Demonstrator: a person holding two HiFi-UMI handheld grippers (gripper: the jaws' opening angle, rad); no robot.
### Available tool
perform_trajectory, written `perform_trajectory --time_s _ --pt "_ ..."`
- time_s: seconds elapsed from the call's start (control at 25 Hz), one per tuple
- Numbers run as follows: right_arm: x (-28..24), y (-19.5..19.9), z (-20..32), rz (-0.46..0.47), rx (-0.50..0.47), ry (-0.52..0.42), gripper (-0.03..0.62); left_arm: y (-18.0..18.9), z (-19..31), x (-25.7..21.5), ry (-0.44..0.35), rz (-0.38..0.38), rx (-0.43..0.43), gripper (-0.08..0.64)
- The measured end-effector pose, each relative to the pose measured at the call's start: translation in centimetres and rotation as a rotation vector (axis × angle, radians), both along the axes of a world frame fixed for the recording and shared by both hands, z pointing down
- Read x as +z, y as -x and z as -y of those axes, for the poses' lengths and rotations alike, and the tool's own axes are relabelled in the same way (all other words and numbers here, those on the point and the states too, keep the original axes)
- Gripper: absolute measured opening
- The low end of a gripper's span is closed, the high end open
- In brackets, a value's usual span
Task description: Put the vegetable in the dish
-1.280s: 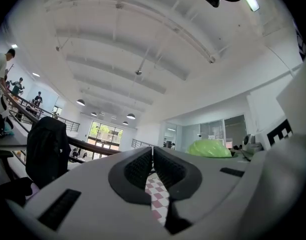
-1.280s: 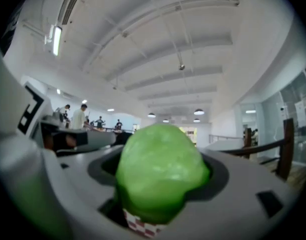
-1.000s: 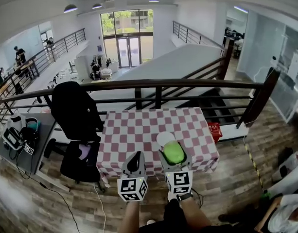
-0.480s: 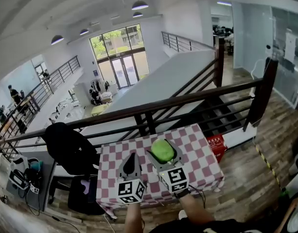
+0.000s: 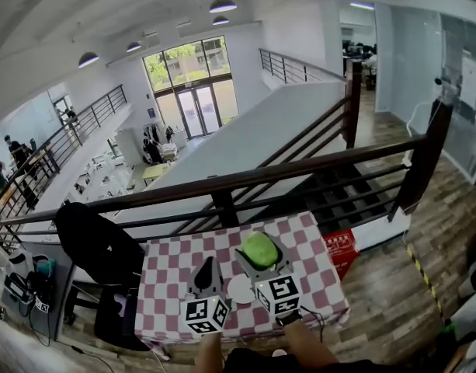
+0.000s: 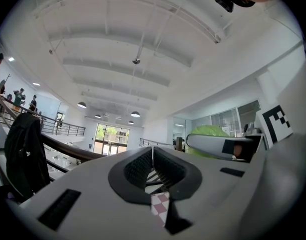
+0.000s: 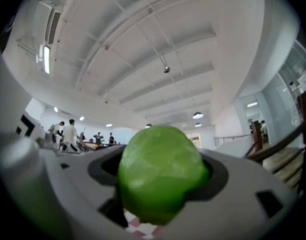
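Note:
My right gripper point(image 5: 260, 252) is shut on a round green vegetable point(image 5: 259, 249) and holds it up over the red-and-white checked table point(image 5: 319, 274). In the right gripper view the vegetable point(image 7: 160, 176) fills the space between the jaws of that gripper point(image 7: 160, 184), which points up toward the ceiling. My left gripper point(image 5: 207, 266) hovers beside it, jaws together and empty; in the left gripper view this gripper point(image 6: 153, 166) also tilts upward. A small white dish point(image 5: 239, 290) lies on the cloth between the two grippers, near the front edge.
A black chair with a dark jacket point(image 5: 94, 247) stands at the table's left. A dark railing point(image 5: 222, 185) runs behind the table, with a drop beyond it. A red box point(image 5: 340, 247) sits on the floor at the right. A desk with gear point(image 5: 24, 286) is at far left.
The view has tipped up and shifted. The dish, earlier just beyond the right gripper, now lies between the two grippers near the table's front. The vegetable stays gripped.

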State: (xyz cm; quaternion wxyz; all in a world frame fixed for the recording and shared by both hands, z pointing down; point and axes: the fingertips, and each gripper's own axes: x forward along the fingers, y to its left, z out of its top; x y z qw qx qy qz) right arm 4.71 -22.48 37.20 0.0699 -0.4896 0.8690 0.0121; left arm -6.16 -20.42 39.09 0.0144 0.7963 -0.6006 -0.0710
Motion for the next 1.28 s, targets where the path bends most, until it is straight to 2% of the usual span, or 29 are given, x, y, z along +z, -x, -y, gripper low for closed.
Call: perform_trajectory --time_s 0.2,0.52,0.64,0.8,1.08,1.28 --pt "4.4 0.1 2.4 -0.001 -0.012 0.125 0.356 1.1 1.4 3.5 0.071 0.002 -0.054 0.029" --pt "11.1 2.7 4.7 -0.002 -0.092 0.291 0.347 2.8 4.0 9.7 0.209 0.003 -0.075 0.029" --pt "13.9 3.2 5.4 -0.013 -0.074 0.354 0.347 2.8 4.4 12.8 0.279 -0.016 -0.033 0.031" --pt "19.7 2.9 5.8 -0.06 -0.032 0.498 0.331 2.5 4.7 17.5 0.39 -0.071 0.035 0.031" --pt "27.6 4.1 5.5 -0.066 -0.039 0.686 0.321 3.8 4.4 24.3 0.535 -0.101 0.048 0.029" --pt "32.1 5.5 4.2 -0.032 -0.07 0.818 0.321 4.5 4.0 27.7 0.617 -0.137 0.054 0.031"
